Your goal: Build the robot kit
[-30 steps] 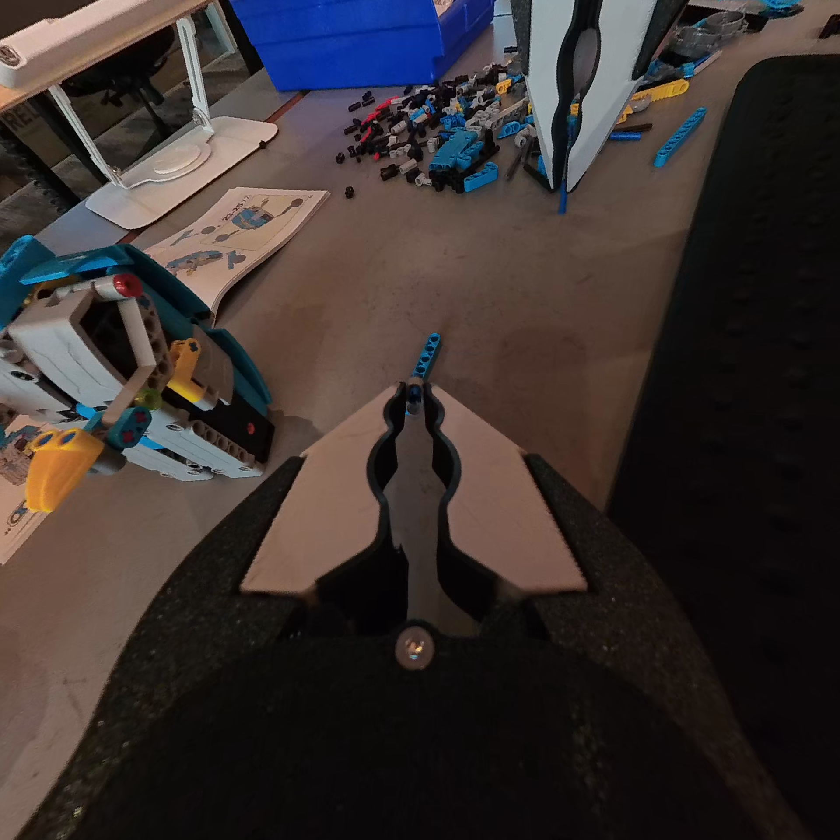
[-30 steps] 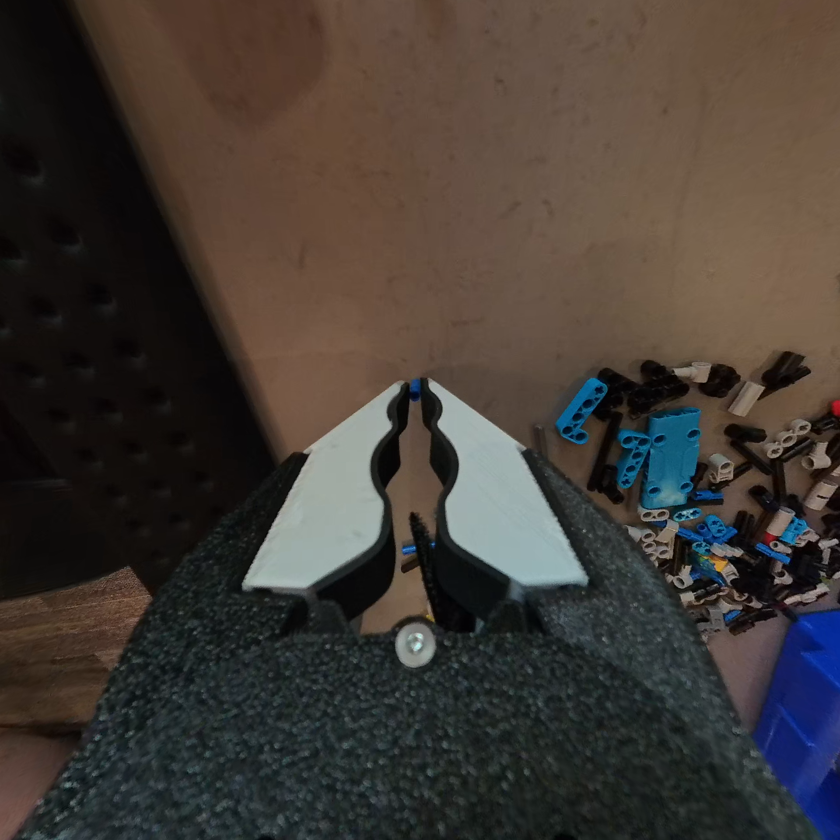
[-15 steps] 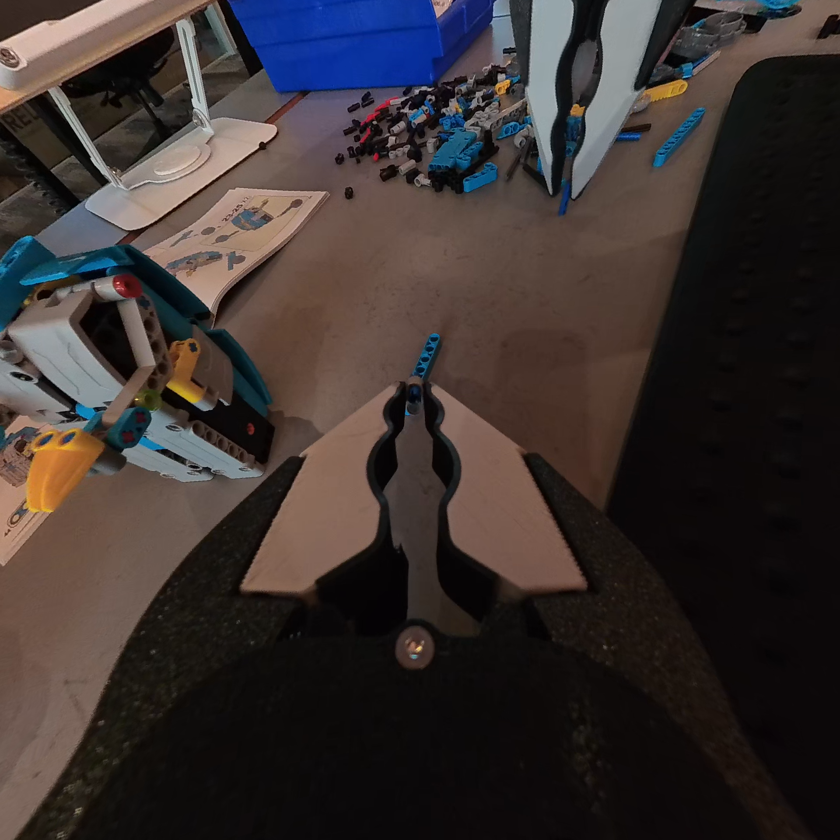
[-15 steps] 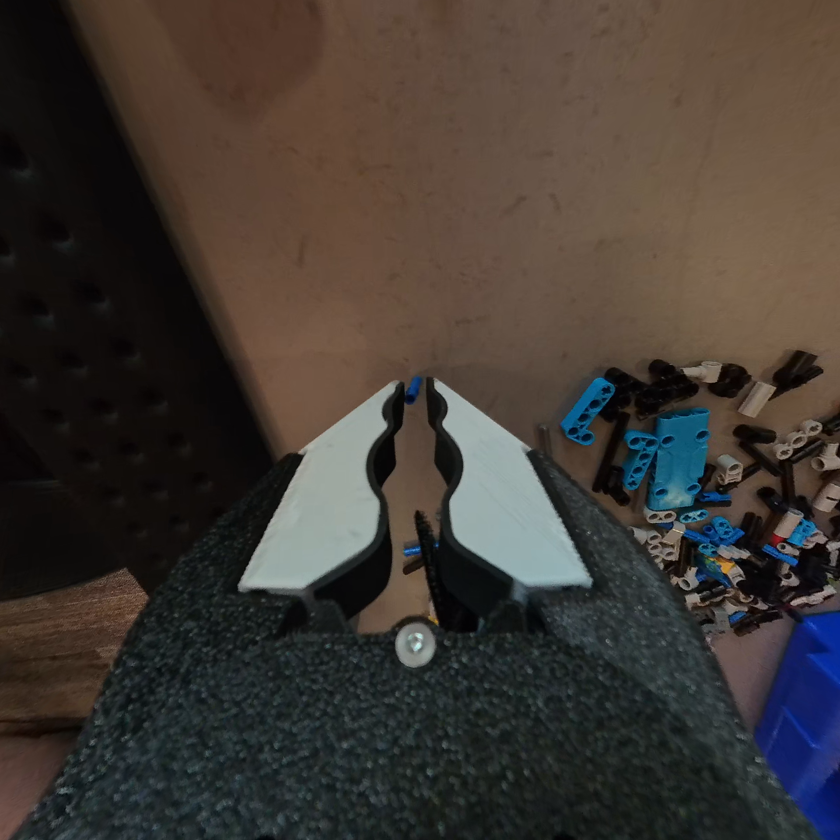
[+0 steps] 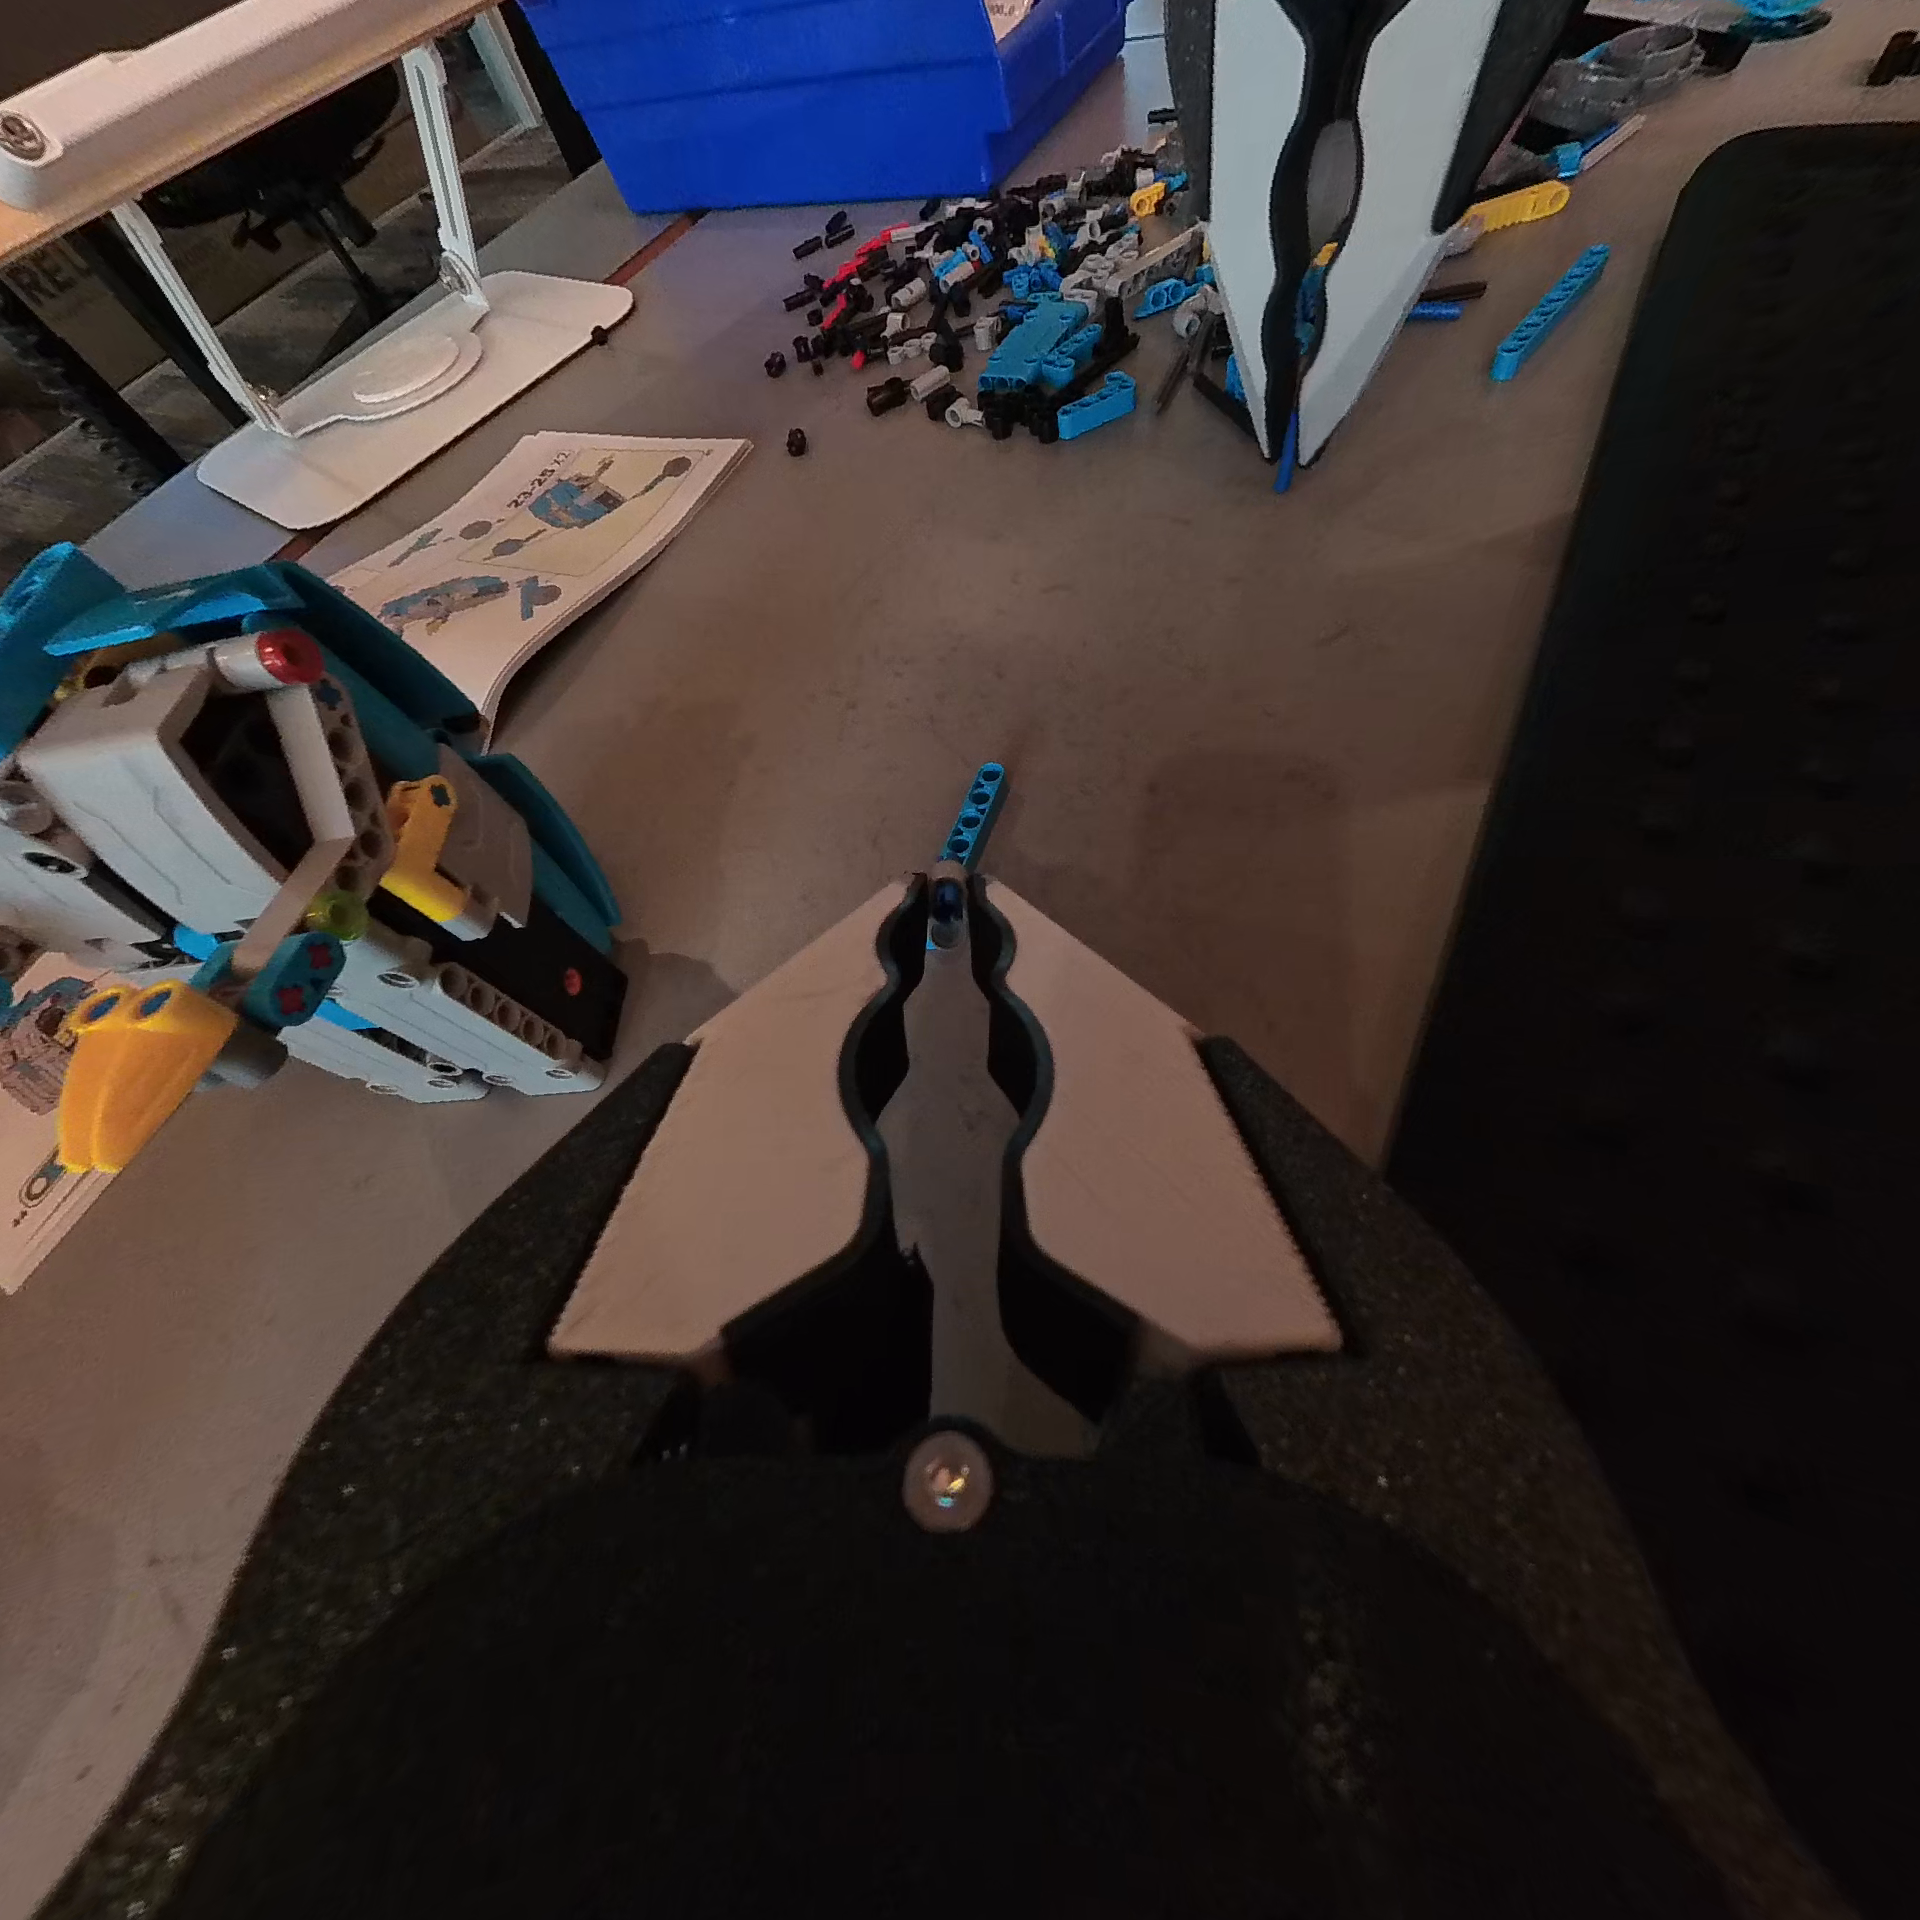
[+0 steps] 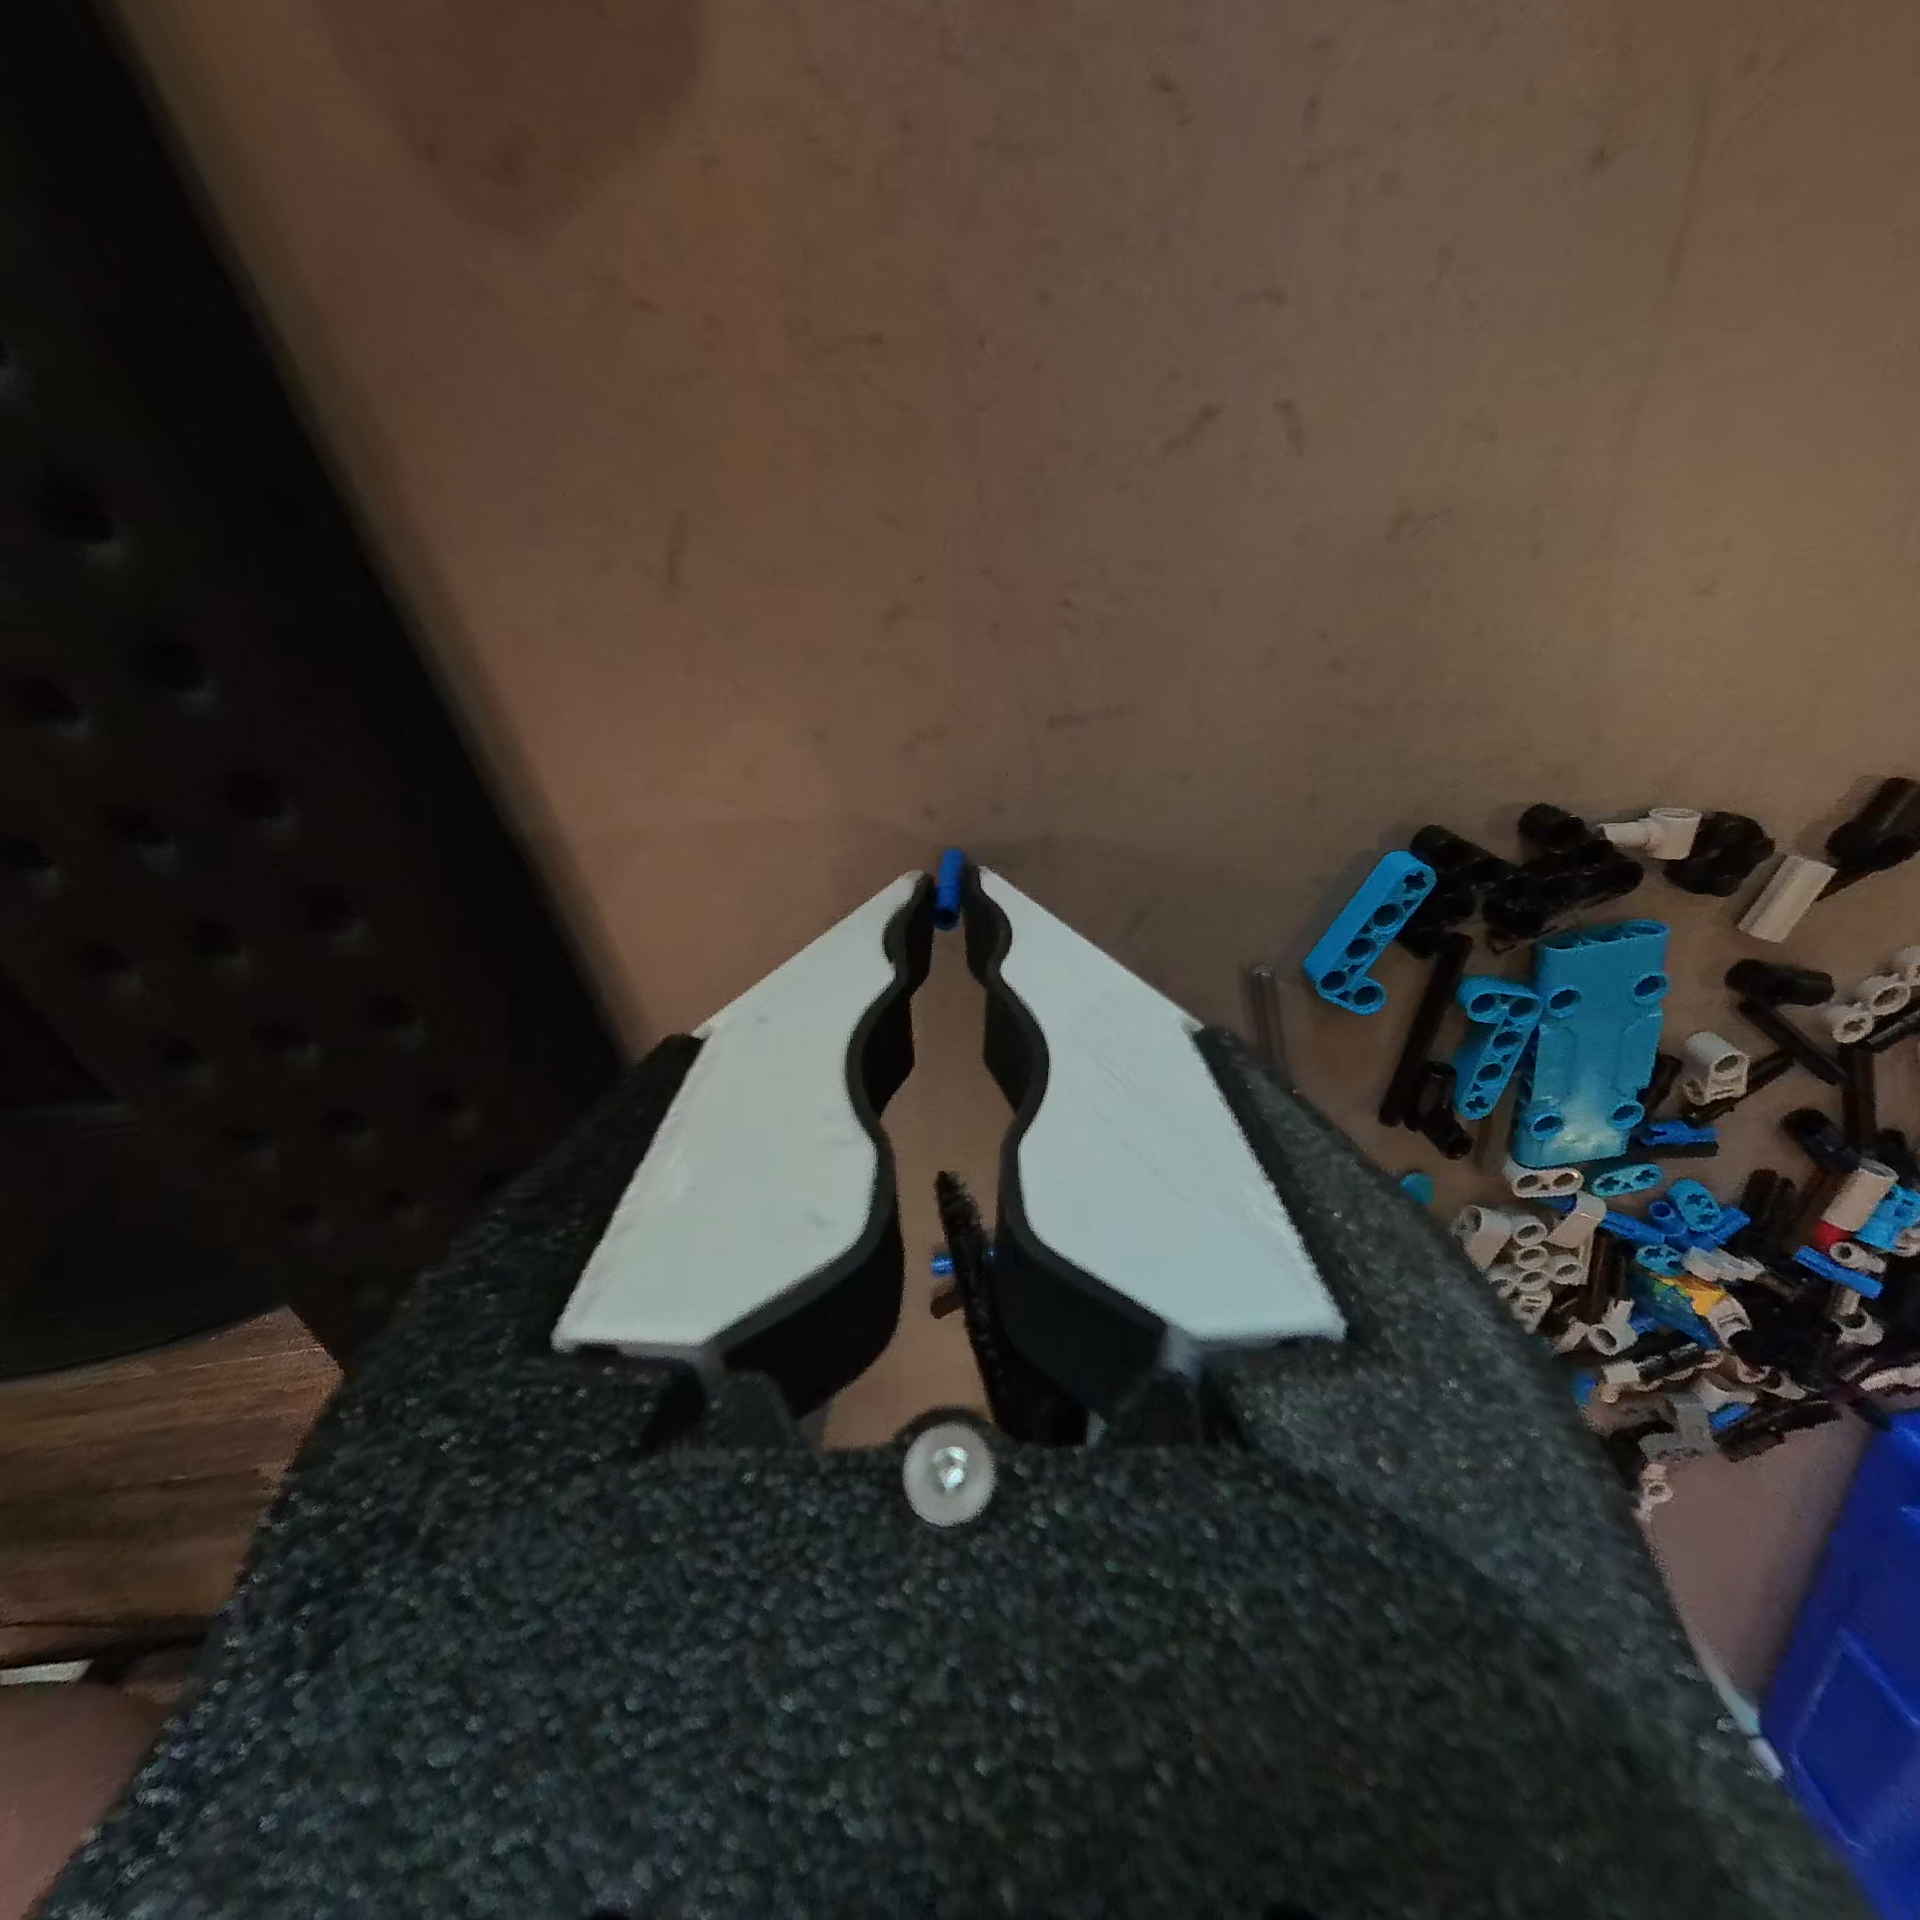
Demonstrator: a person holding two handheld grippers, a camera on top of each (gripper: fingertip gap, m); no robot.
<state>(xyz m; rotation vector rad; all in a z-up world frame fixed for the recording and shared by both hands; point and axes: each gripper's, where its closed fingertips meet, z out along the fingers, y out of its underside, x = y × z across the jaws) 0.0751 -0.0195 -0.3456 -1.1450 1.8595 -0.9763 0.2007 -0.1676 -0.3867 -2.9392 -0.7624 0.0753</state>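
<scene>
The right hand-held gripper (image 6: 948, 883) has narrowed its fingertips again around the small blue pin (image 6: 948, 899), now pinching it above the bench (image 6: 1039, 468). Beside it, the heap of loose building pieces (image 6: 1662, 1143) is lying by a blue bin (image 6: 1860, 1621). The left hand-held gripper (image 5: 943, 896) is staying pressed together on a slim blue beam (image 5: 971, 816), near a half-built teal model (image 5: 260, 862) and an instruction booklet (image 5: 561, 530).

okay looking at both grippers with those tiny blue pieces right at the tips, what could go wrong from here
1. The right gripper pinches a small blue pin only at its very fingertips; it could twist or pop out.
2. The left gripper holds the light blue beam by one end, so it may pivot.
3. A dropped pin could vanish into the loose parts pile.
</scene>
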